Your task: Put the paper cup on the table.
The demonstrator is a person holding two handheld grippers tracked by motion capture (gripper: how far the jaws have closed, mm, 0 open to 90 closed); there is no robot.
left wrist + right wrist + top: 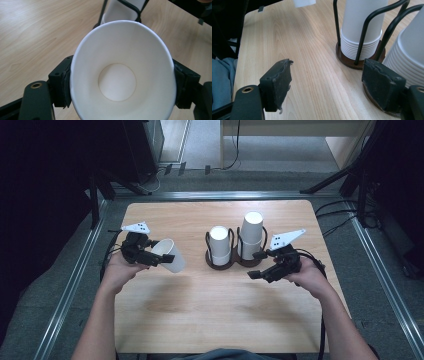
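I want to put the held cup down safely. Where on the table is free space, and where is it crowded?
The near half of the wooden table, between the two forearms, is bare. So is the far left corner, behind the left claw holding the paper cup. It is crowded mid-right: the cup holder with two cup stacks, and the empty right claw beside it.

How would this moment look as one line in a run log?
left gripper: shut on paper cup, off the table | right gripper: open, empty, beside cup holder | stacks in holder: two
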